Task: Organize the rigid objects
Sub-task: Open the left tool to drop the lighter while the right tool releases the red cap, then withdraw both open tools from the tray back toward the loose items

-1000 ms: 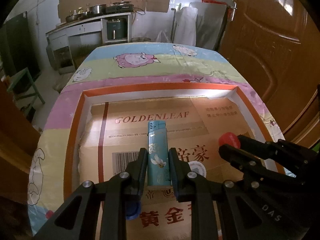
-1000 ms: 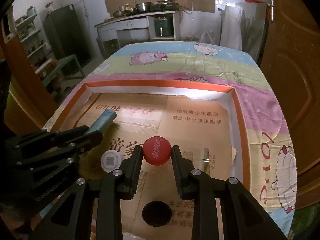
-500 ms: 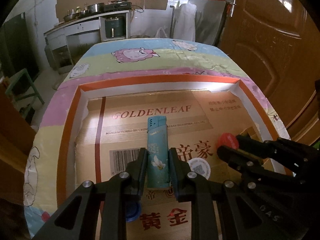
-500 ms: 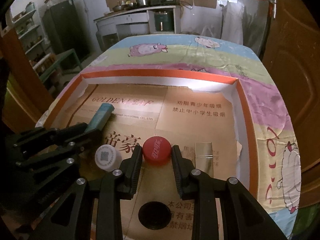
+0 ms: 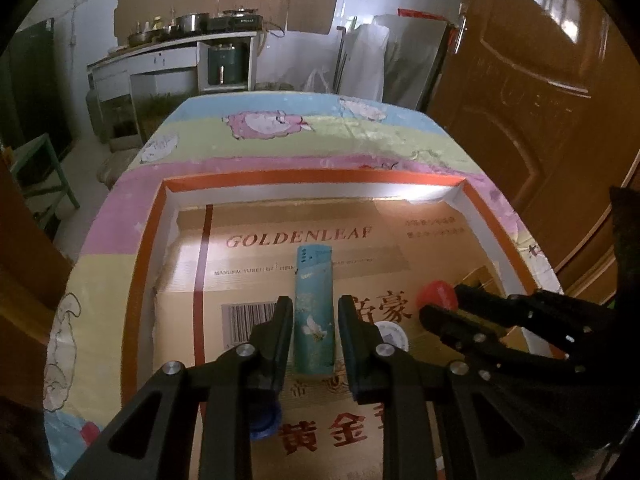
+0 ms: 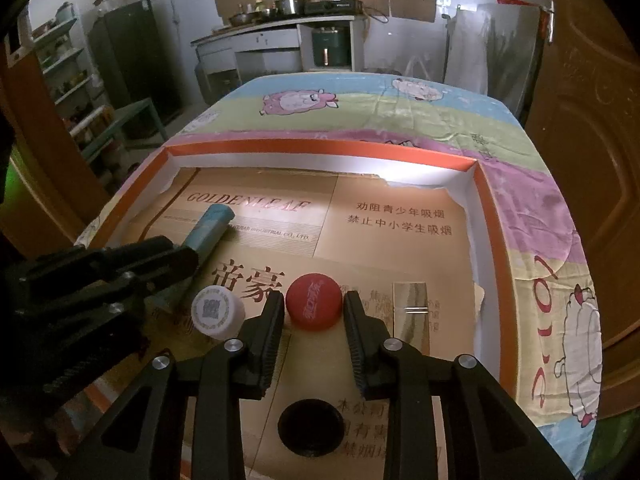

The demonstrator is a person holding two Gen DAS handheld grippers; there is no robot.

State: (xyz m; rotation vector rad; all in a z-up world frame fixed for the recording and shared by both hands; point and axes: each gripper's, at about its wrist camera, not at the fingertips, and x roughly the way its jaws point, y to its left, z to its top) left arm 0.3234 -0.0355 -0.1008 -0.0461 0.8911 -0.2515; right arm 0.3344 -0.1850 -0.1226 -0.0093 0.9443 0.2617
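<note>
A teal lighter [image 5: 314, 308] with a flower print lies on the cardboard floor of an orange-rimmed tray [image 5: 308, 178]. My left gripper [image 5: 314, 312] has its jaws a little apart on either side of the lighter, with small gaps. A red bottle cap [image 6: 315, 300] lies on the cardboard. My right gripper [image 6: 314, 306] stands around it with narrow gaps on both sides. The lighter also shows in the right wrist view [image 6: 208, 226], and the red cap in the left wrist view [image 5: 436, 294].
A white cap with a QR code [image 6: 217, 311] lies between the two grippers. A black round lid [image 6: 311, 426] lies under my right gripper, a blue cap [image 5: 264, 426] under my left. A gold strip [image 6: 410, 310] lies right of the red cap. A wooden door [image 5: 540, 80] stands to the right.
Both sets of jaws have opened slightly off the lighter and the red cap, which now rest on the cardboard. Both grippers have drawn back a little towards me.
</note>
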